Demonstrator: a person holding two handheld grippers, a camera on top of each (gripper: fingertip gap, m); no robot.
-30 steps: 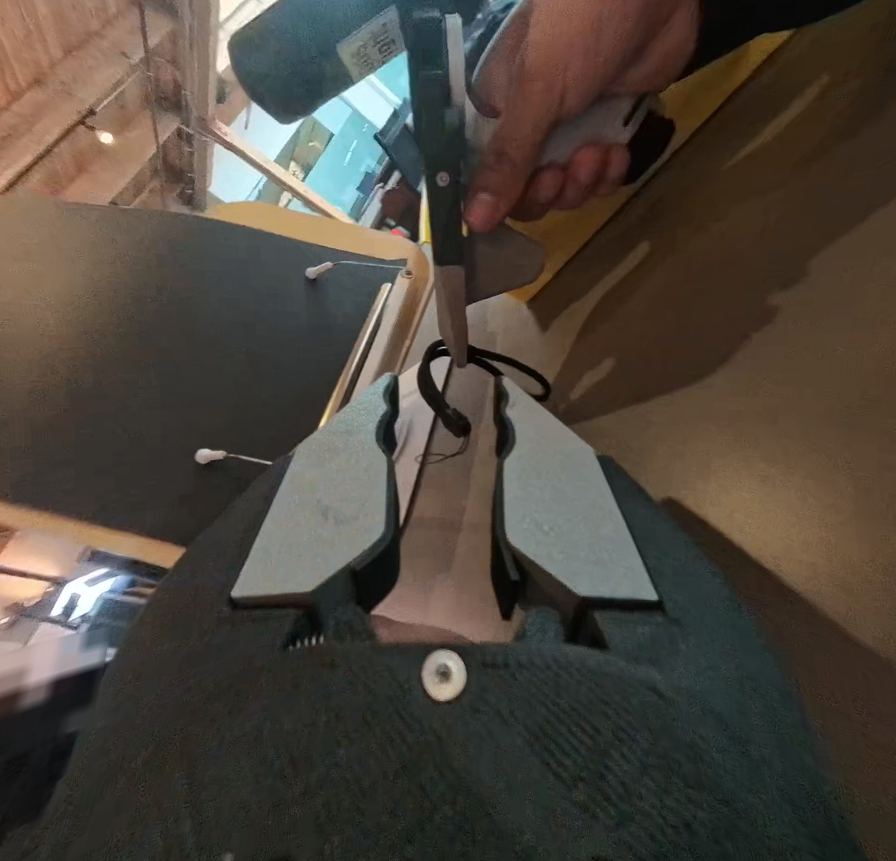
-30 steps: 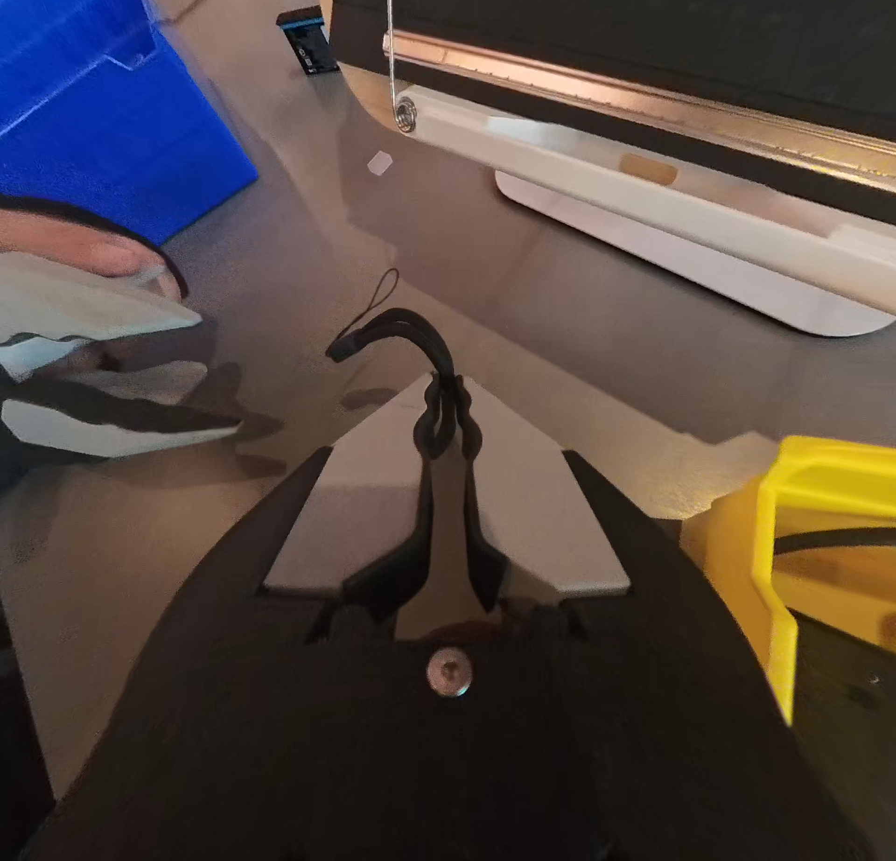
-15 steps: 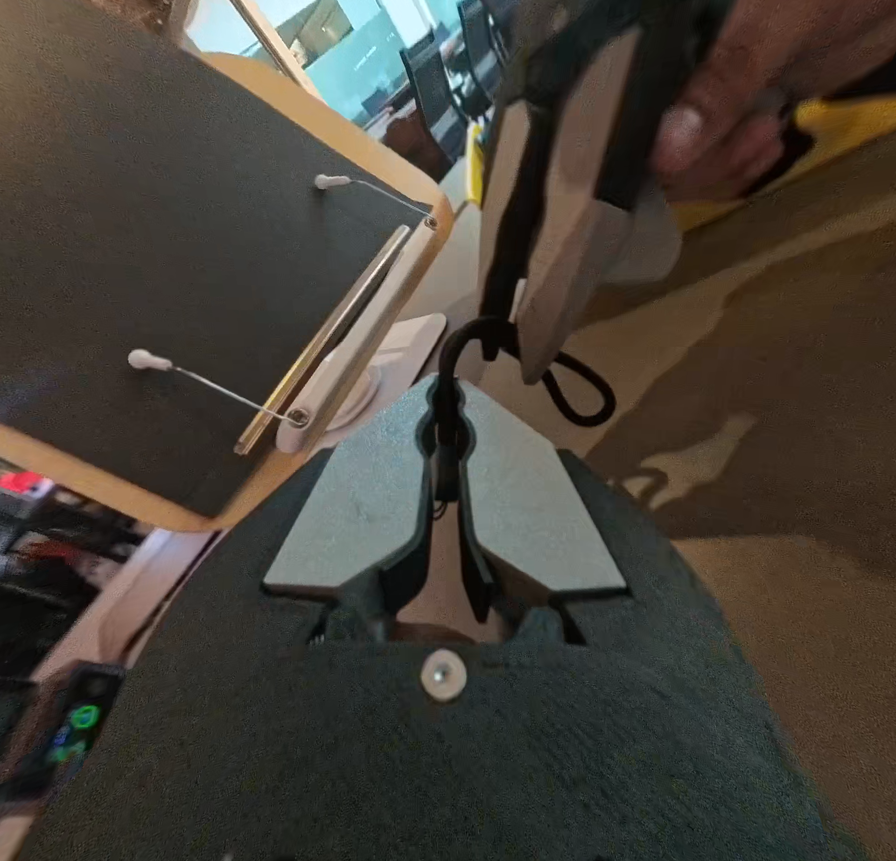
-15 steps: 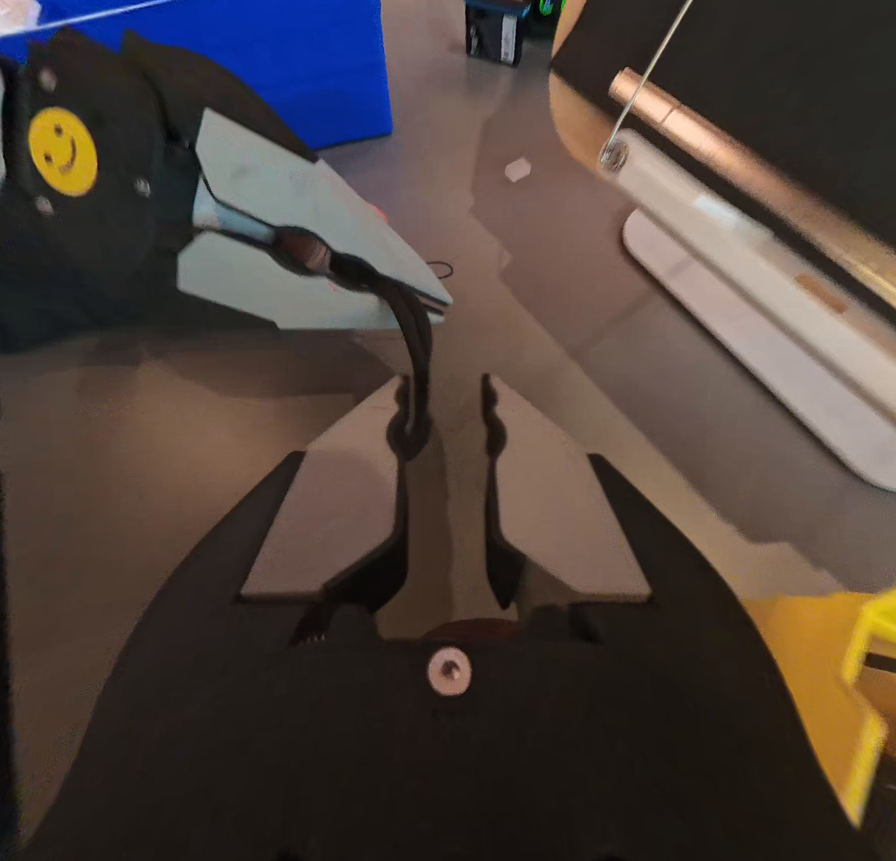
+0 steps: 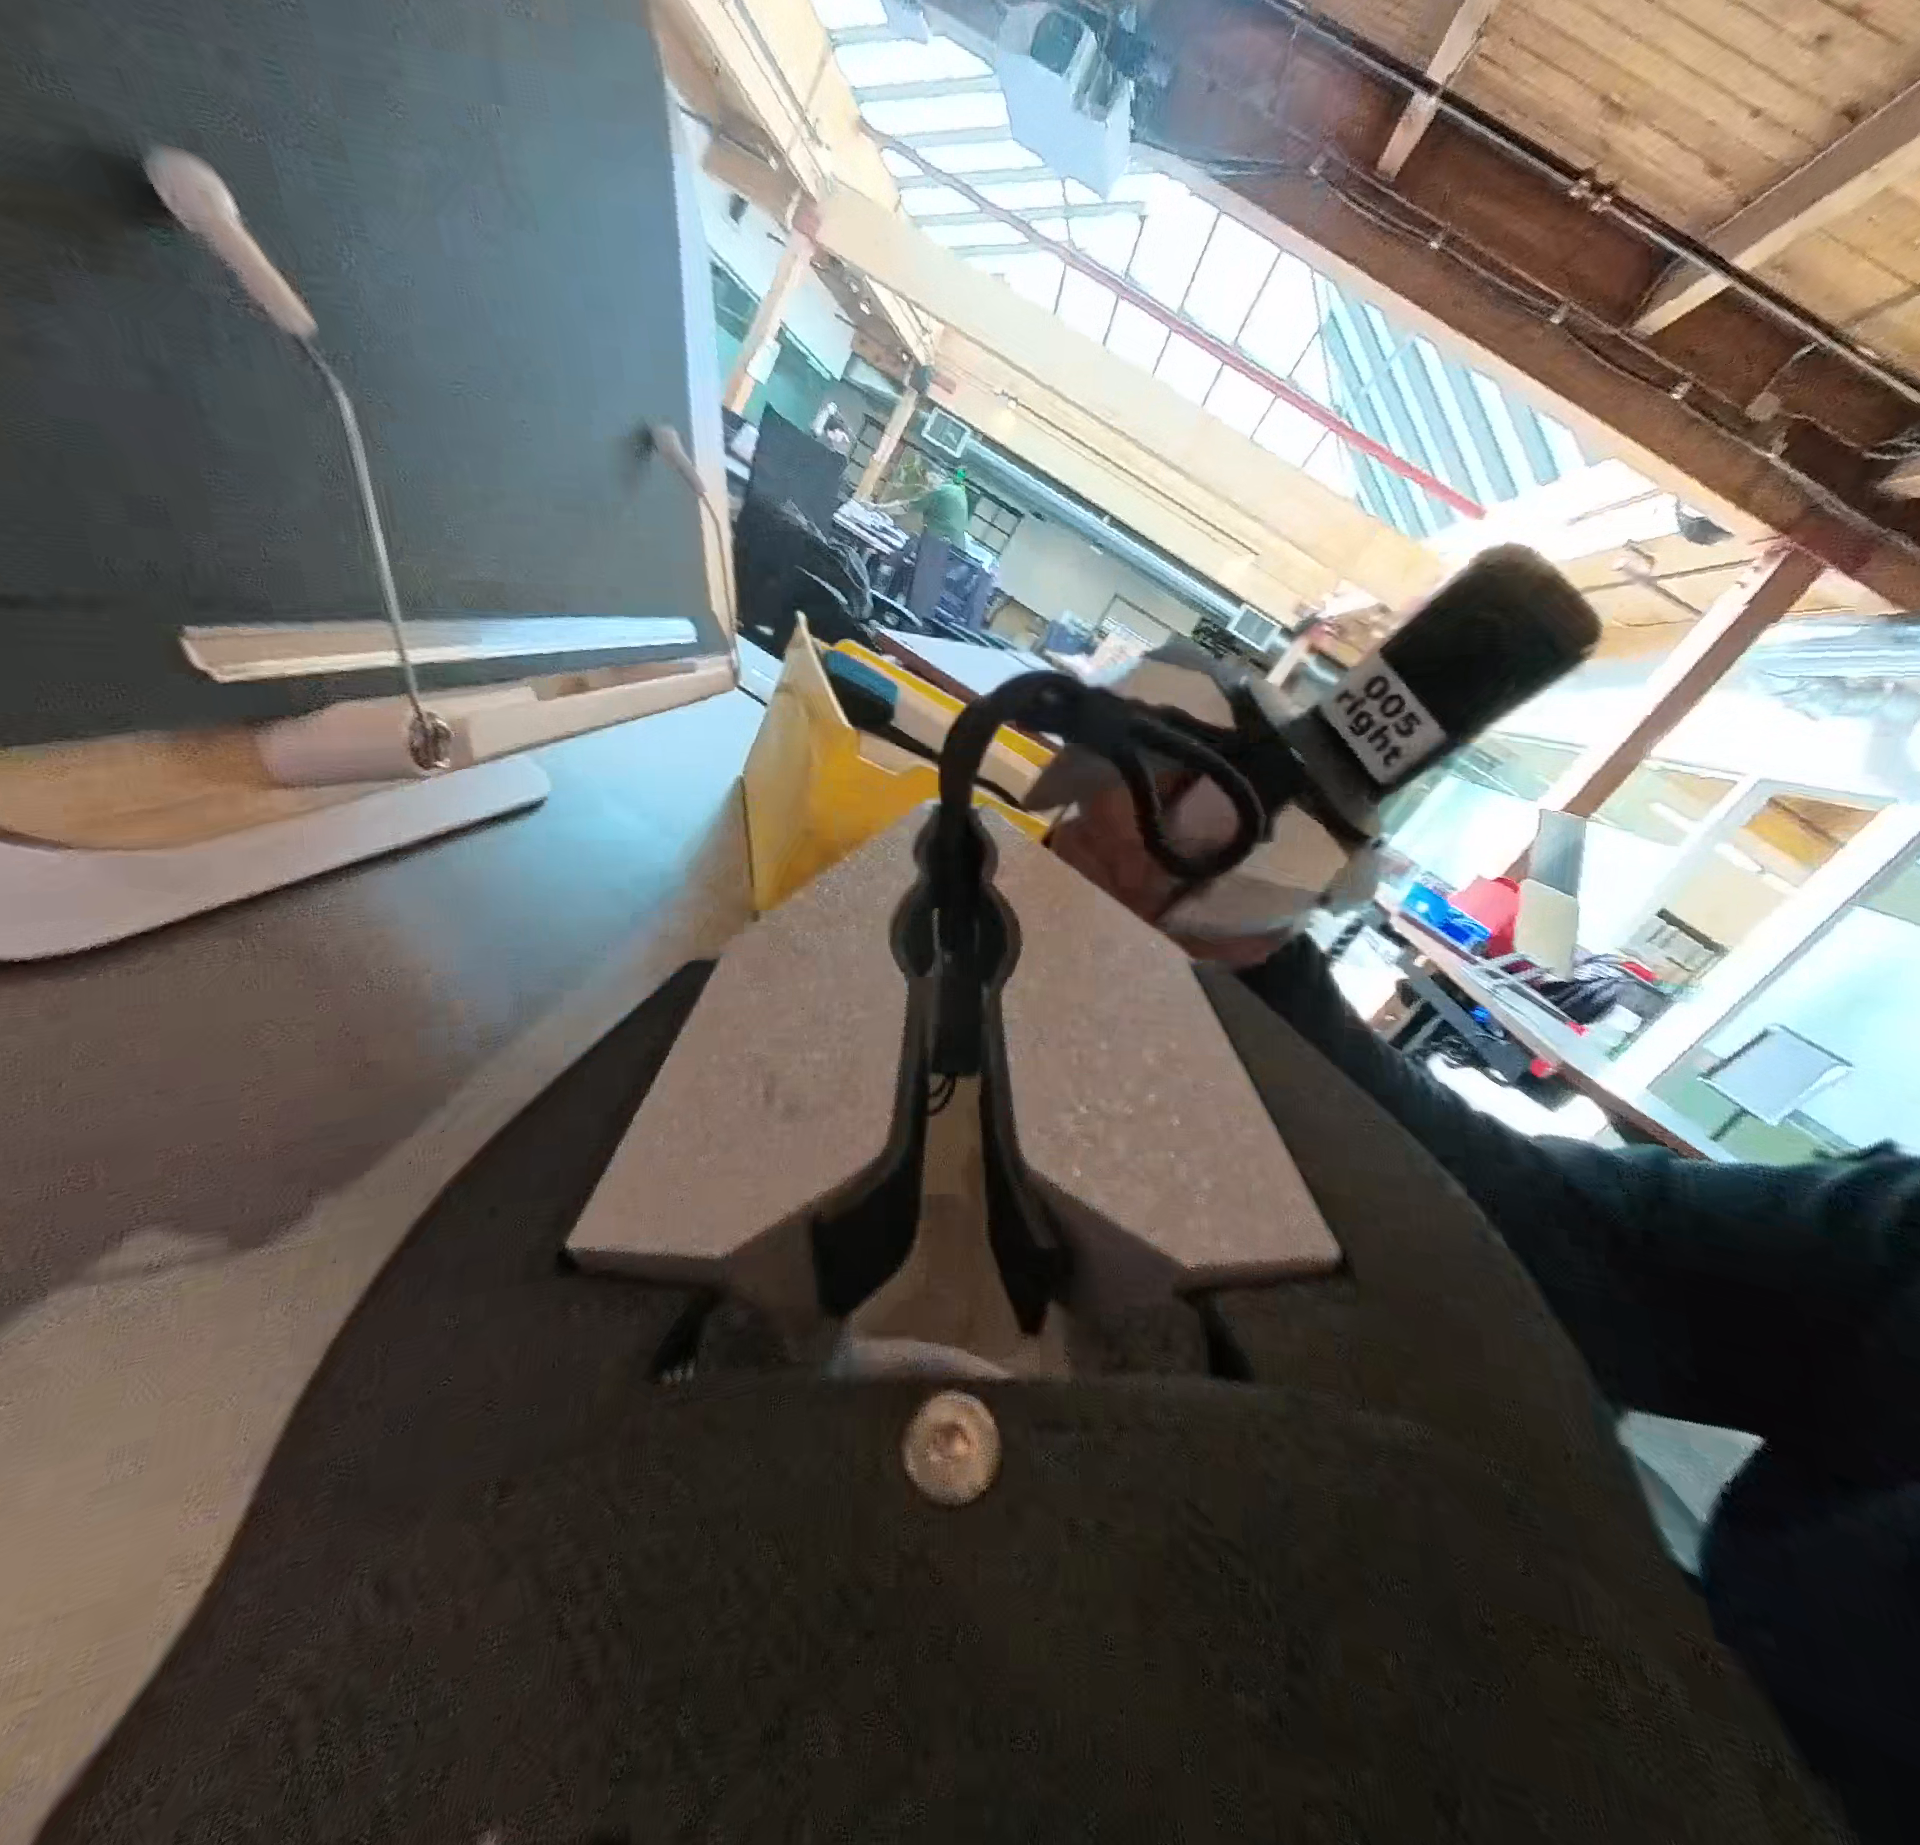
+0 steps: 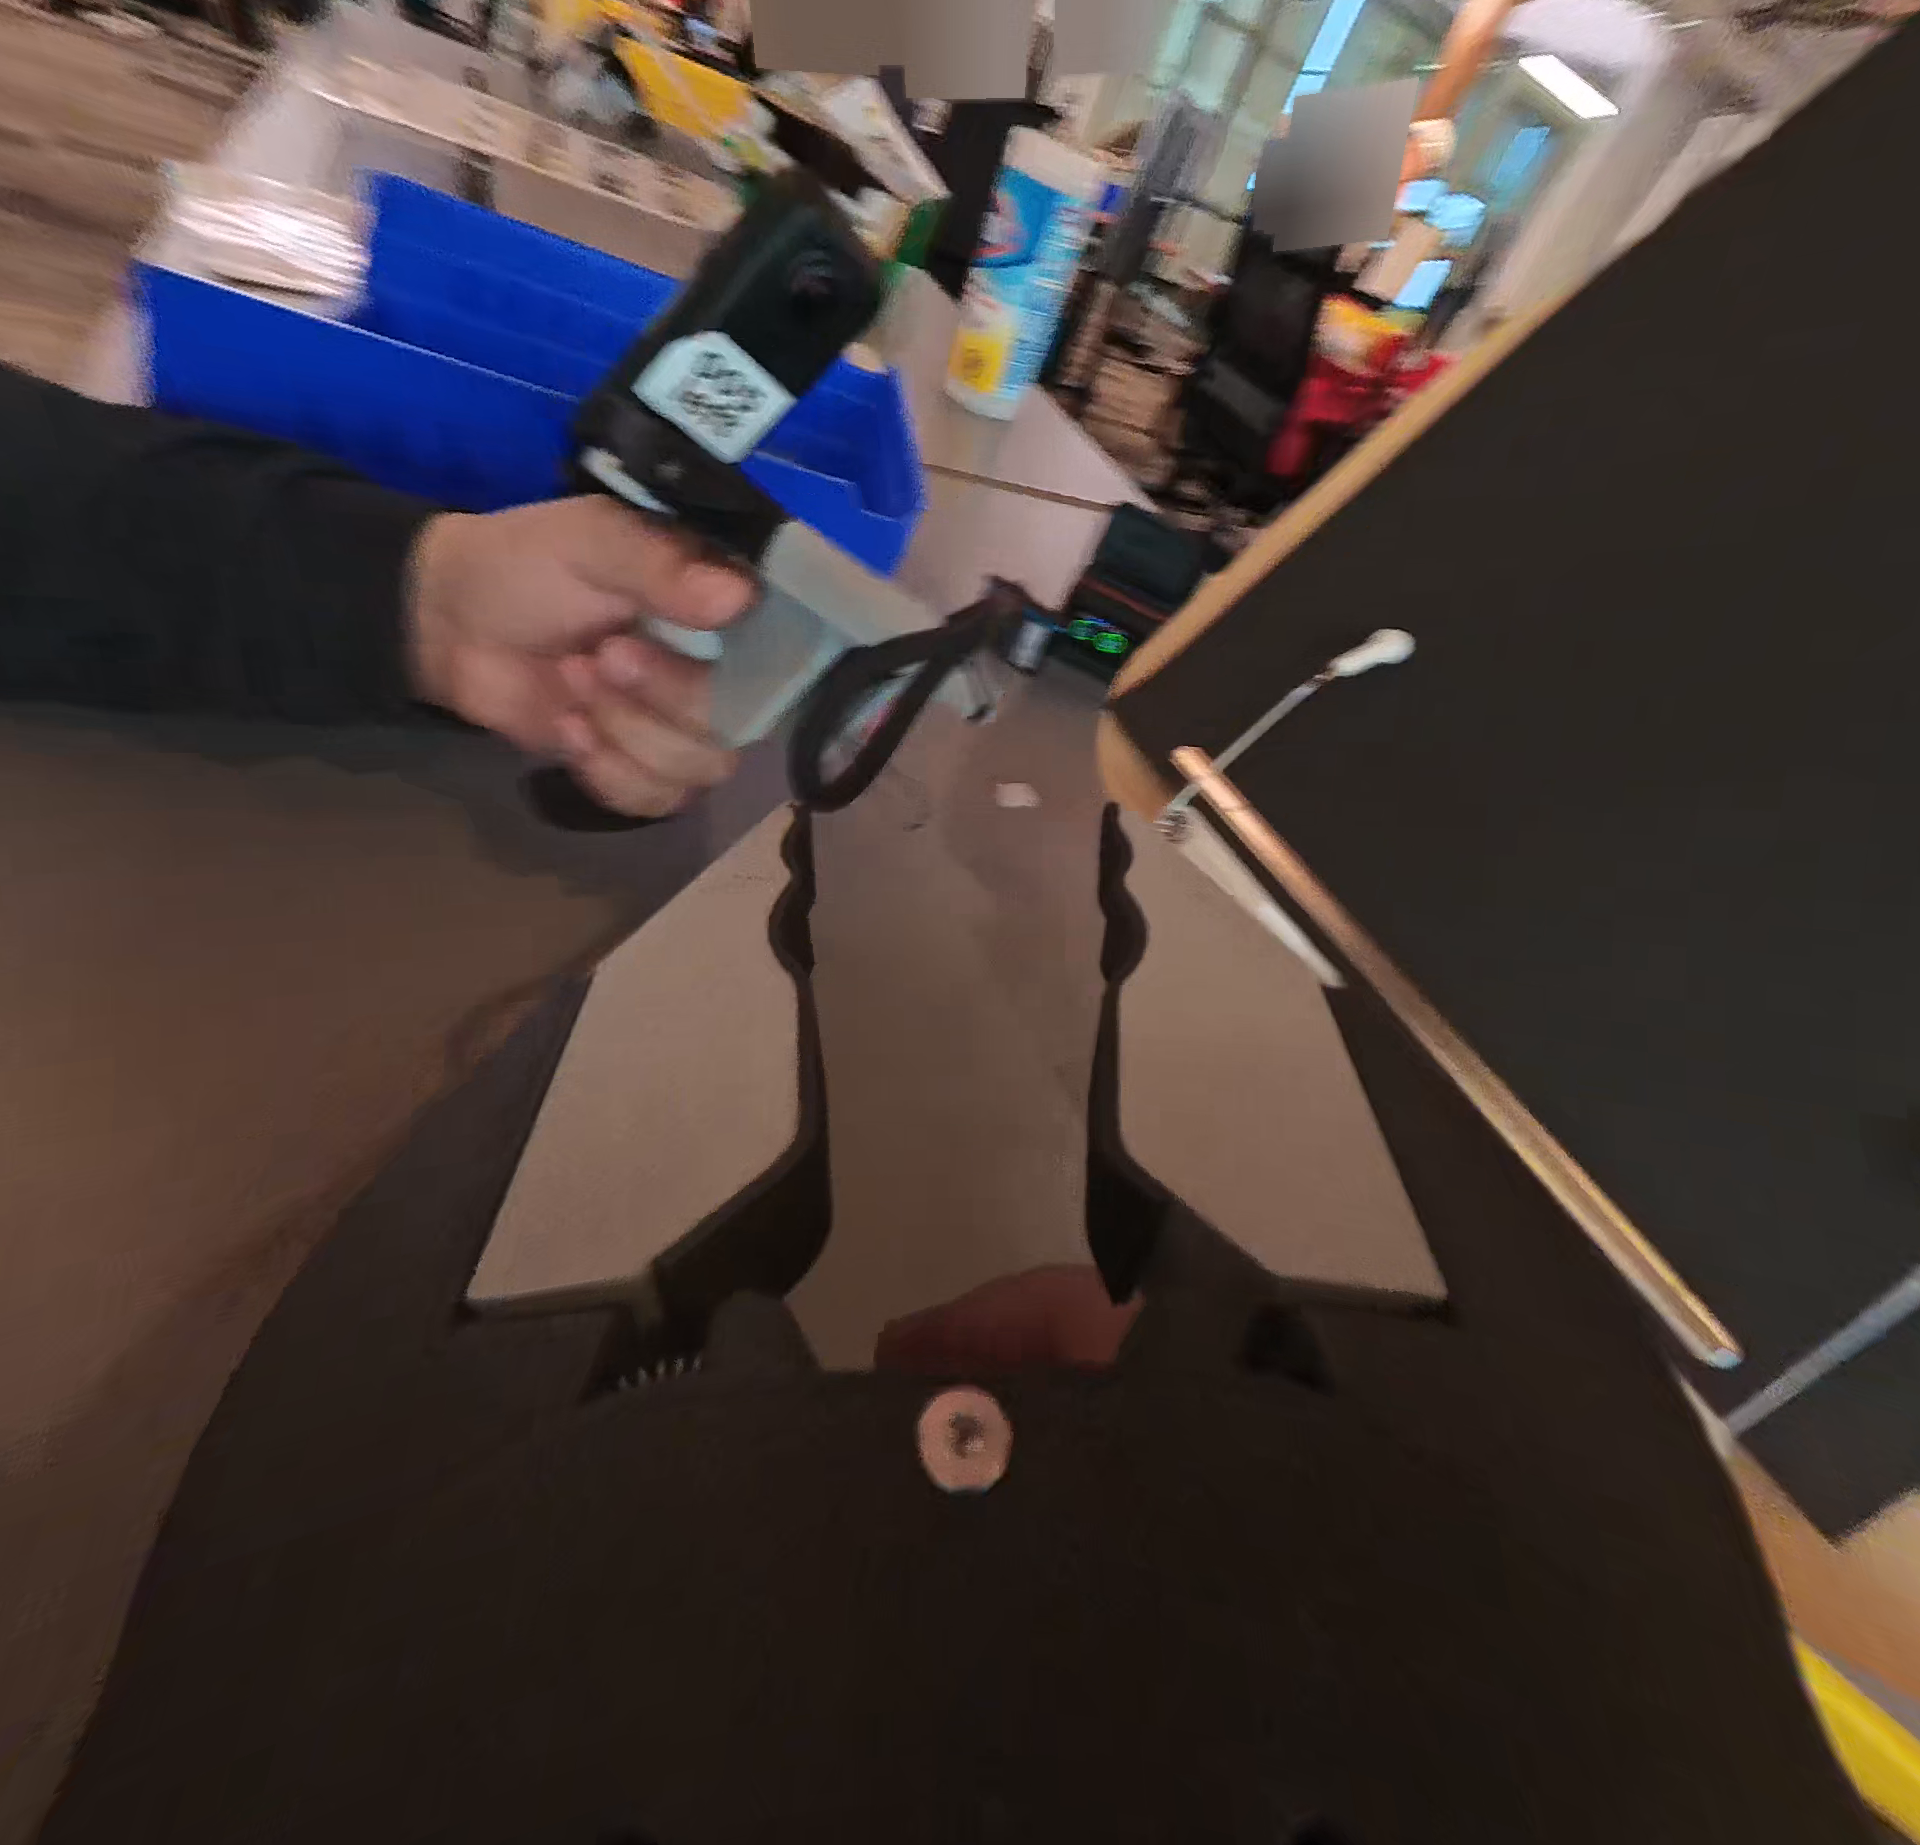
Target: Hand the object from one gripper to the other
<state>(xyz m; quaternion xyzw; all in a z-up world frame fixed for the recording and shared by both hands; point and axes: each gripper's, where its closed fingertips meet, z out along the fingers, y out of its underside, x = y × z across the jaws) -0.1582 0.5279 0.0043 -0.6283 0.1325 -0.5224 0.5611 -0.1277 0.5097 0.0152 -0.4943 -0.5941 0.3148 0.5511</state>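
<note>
A black cord loop [image 5: 961,746] is pinched between the closed fingers of my left gripper [image 5: 951,839]. It arcs up from the tips and hangs as a loop beyond them. My right gripper [image 6: 954,839] is wide open and empty. In the right wrist view, a hand holds the left gripper [image 6: 982,652] at upper left, and the cord loop [image 6: 862,725] dangles from it. The loop's low end is by my right gripper's left fingertip [image 6: 795,839]; I cannot tell if they touch. In the left wrist view, the right gripper [image 5: 1101,756] is just behind the loop.
A black board [image 6: 1662,548] on a white stand [image 5: 260,850], with wire pins, stands close by on the table. A blue bin [image 6: 468,372] and a wipes canister [image 6: 1029,278] are behind the left gripper. A yellow bin [image 5: 831,787] is near the right gripper.
The right gripper, shut on the cord a second ago, has opened wide and let go. The left gripper has closed on the cord. Both grippers have tilted upward.
</note>
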